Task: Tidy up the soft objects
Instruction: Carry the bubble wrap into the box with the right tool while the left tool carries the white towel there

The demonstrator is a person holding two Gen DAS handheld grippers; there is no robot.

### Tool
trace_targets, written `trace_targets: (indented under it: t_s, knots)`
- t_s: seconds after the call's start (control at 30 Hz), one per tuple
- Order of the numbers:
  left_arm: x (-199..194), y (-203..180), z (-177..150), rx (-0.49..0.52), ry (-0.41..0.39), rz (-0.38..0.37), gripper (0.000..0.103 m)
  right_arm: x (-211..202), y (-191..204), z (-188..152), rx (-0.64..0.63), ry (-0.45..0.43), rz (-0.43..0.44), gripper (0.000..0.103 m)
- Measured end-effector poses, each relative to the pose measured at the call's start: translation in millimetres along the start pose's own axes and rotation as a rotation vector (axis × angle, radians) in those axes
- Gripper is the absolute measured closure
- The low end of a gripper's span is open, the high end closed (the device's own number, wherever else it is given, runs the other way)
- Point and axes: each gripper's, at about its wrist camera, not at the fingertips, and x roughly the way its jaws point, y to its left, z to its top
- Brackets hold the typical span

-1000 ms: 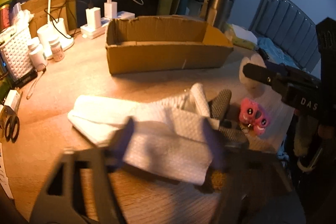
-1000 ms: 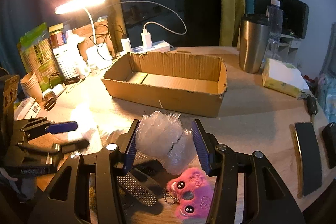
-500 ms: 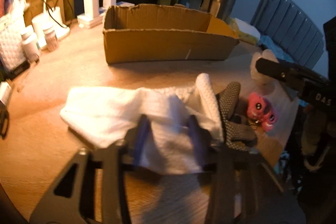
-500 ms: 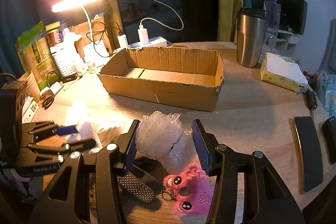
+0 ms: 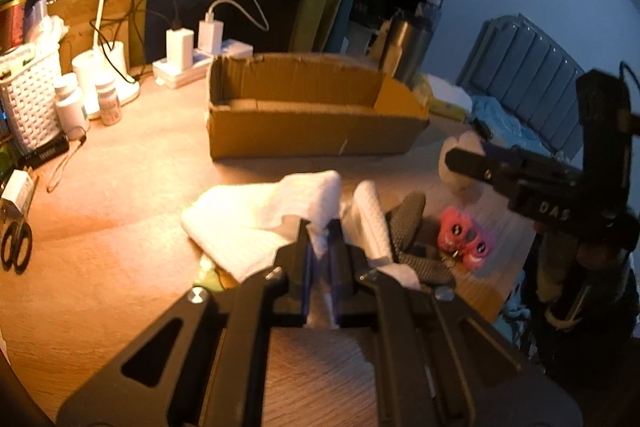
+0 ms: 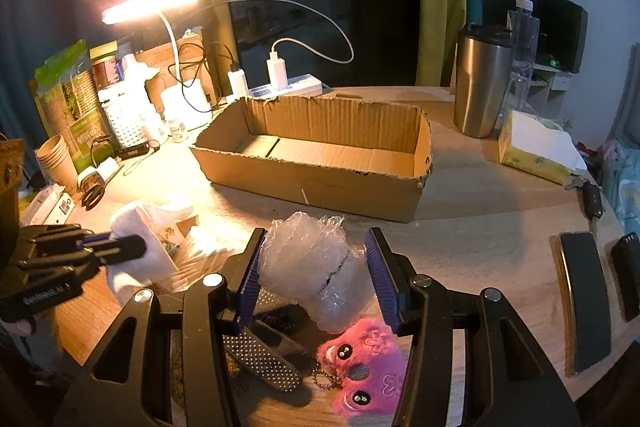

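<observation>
My left gripper (image 5: pixel 320 239) is shut on the white waffle cloth (image 5: pixel 256 215), pinching a raised fold above the wooden table; it also shows in the right wrist view (image 6: pixel 108 245) with the cloth (image 6: pixel 140 247). My right gripper (image 6: pixel 314 267) is shut on a wad of clear bubble wrap (image 6: pixel 312 263) held above the table; it shows in the left wrist view (image 5: pixel 480 163). An open, empty cardboard box (image 6: pixel 320 155) (image 5: pixel 312 115) stands behind. A pink plush keychain (image 6: pixel 364 371) (image 5: pixel 464 243) and dark dotted gloves (image 6: pixel 264 351) (image 5: pixel 408 223) lie below the right gripper.
A desk lamp (image 6: pixel 156 1), power strip with chargers (image 6: pixel 280 87), white basket (image 5: pixel 28 99), pill bottles (image 5: pixel 72 107) and scissors (image 5: pixel 16 247) crowd the left. A steel tumbler (image 6: pixel 484 83), tissue pack (image 6: pixel 536 147) and two phones (image 6: pixel 584 299) lie on the right.
My left gripper closed on the white cloth and lifted a fold of it. My right gripper kept holding the bubble wrap, nearly still.
</observation>
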Motion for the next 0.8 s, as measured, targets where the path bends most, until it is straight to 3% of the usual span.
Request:
trace_targets:
  t_s: [0.4,0.8]
  knots:
    - [-29,-19,64,0.071,-0.169,-0.037,0.096,-2,-16,35,-0.011,-0.071,-0.022,0.051]
    - [-4,-40,117,0.128,-0.221,-0.050,0.096,8,-43,65,-0.009,-0.114,-0.027,0.051]
